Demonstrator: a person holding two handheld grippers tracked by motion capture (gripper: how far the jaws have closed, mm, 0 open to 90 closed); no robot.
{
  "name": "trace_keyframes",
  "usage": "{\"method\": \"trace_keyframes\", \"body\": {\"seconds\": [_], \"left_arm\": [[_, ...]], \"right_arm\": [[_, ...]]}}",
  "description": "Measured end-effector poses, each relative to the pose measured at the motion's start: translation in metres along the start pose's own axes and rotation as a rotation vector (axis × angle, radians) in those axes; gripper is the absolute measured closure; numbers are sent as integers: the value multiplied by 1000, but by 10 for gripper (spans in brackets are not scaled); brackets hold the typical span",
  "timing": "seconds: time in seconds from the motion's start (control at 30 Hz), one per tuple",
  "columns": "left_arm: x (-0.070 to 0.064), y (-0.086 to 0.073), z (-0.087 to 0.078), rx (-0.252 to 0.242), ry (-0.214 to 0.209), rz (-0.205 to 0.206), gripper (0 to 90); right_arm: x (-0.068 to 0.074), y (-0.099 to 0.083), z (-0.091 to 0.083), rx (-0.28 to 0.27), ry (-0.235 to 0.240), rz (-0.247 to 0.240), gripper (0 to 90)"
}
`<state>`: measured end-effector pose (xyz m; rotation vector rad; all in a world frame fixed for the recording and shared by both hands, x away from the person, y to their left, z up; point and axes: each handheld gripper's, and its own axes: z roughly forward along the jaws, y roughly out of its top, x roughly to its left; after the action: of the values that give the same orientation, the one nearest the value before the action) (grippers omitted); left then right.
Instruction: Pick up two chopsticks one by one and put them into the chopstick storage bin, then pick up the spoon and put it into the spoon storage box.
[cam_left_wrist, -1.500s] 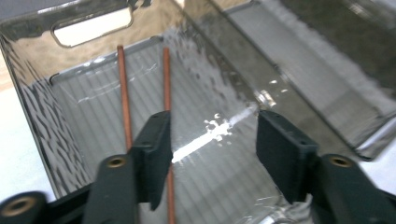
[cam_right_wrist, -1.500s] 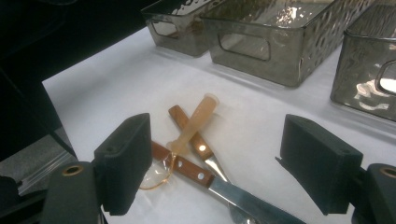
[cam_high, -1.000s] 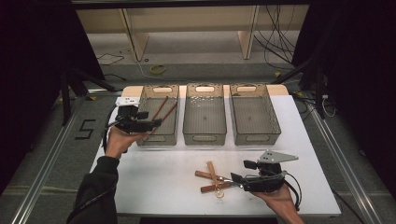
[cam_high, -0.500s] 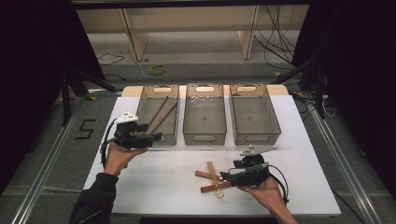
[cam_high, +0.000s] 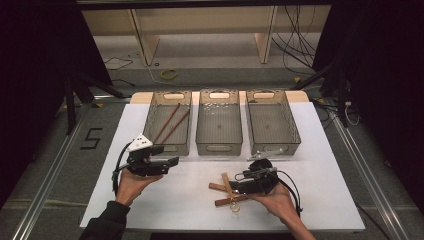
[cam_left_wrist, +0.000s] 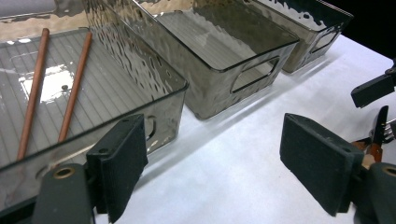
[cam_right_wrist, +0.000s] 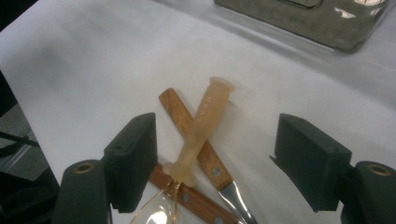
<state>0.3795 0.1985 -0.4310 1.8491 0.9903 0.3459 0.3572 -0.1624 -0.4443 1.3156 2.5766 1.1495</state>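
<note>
My right gripper (cam_right_wrist: 212, 163), jaws apart, straddles the pale translucent plastic handle (cam_right_wrist: 201, 133) lying across two wooden-handled utensils (cam_right_wrist: 196, 140), its long axis running away between my jaws; my left gripper (cam_high: 160, 162), also apart, sits well off.

Three bins (cam_high: 218, 125) wall the far side; crossed utensils (cam_high: 227, 192) clutter bare near mat (cam_high: 185, 200).

High view: overhead, facing forward-down, far; bins (cam_high: 218, 120) upper centre. Left gripper view: low, close, facing bins (cam_left_wrist: 140, 88) obliquely; shared with high view. Right gripper view: near, angled down onto handles (cam_right_wrist: 196, 135); shared, lower centre.
</note>
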Motion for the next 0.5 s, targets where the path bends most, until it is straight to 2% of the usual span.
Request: {"method": "trace_keyframes", "body": {"seconds": [0.13, 0.27, 0.37, 0.5], "left_arm": [[-3, -8, 0, -2, -18, -6, 219], [-6, -13, 0, 8, -16, -2, 216], [-8, -15, -1, -3, -18, -13, 214], [-12, -17, -3, -16, -16, 1, 212]], "right_arm": [[-2, 3, 4, 13, 1, 15, 312], [-2, 4, 8, 26, 2, 19, 319], [-2, 5, 11, 36, 4, 28, 328], [-3, 7, 15, 46, 18, 40, 344]]}}
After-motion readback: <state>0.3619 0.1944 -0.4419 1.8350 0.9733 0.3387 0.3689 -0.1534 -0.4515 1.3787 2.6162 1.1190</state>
